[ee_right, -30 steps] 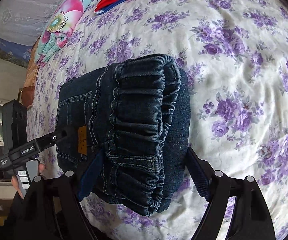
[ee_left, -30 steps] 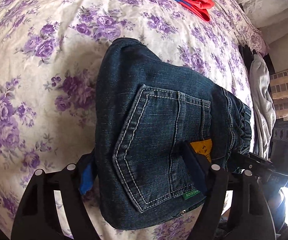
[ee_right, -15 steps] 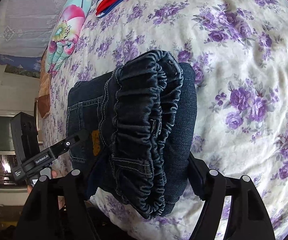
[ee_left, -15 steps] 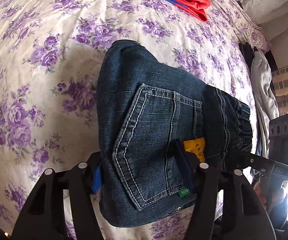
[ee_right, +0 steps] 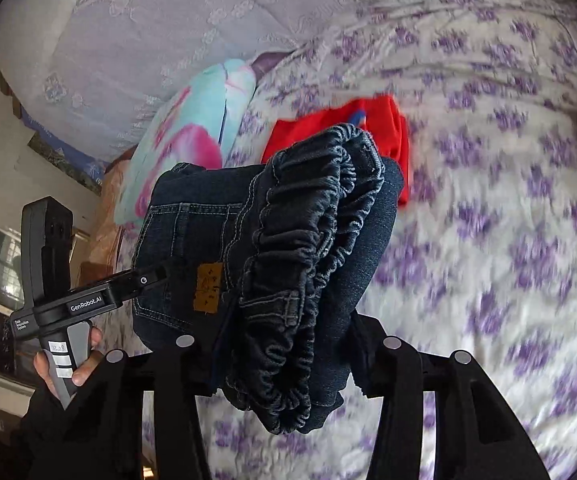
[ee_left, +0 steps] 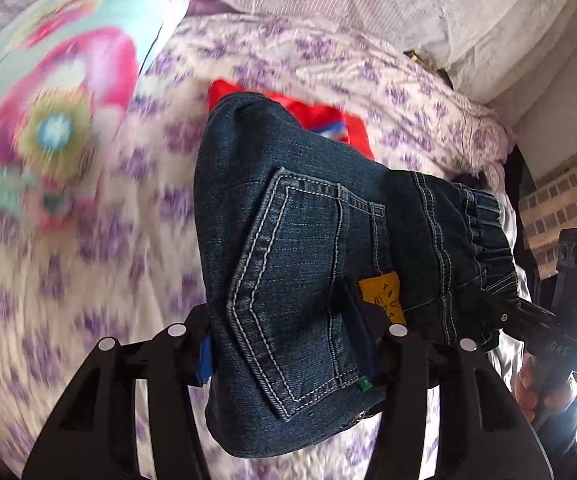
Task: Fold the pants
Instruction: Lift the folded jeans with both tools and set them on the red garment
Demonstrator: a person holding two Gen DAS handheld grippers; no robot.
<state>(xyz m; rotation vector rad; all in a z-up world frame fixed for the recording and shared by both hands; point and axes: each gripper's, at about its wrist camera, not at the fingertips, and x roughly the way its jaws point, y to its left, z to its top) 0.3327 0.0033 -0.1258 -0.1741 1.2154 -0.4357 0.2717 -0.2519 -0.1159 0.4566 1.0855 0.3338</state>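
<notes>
The folded dark blue jeans (ee_left: 308, 260) hang in the air above the flowered bed, held from two sides. My left gripper (ee_left: 284, 344) has its jaws closing on the back-pocket end, and its blue pads press into the denim. My right gripper (ee_right: 288, 344) has its jaws closing on the gathered elastic waistband end (ee_right: 312, 240), pads against the cloth. A yellow label (ee_left: 380, 292) shows beside the pocket. In each view the other gripper's finger reaches into the bundle from the side, with a person's hand (ee_right: 80, 360) on its handle.
The purple-flowered bedspread (ee_left: 68, 280) lies below, blurred. A red garment with a blue stripe (ee_right: 384, 128) lies just behind the jeans. A turquoise and pink flowered pillow (ee_left: 48, 100) sits at the back left. Lace-covered bedding (ee_right: 148, 32) and a brick wall (ee_left: 560, 200) border the bed.
Both grippers narrowed onto the jeans, then lifted the bundle off the bed and carried it toward the red garment and pillow. The views have tilted up and the bed is blurred.
</notes>
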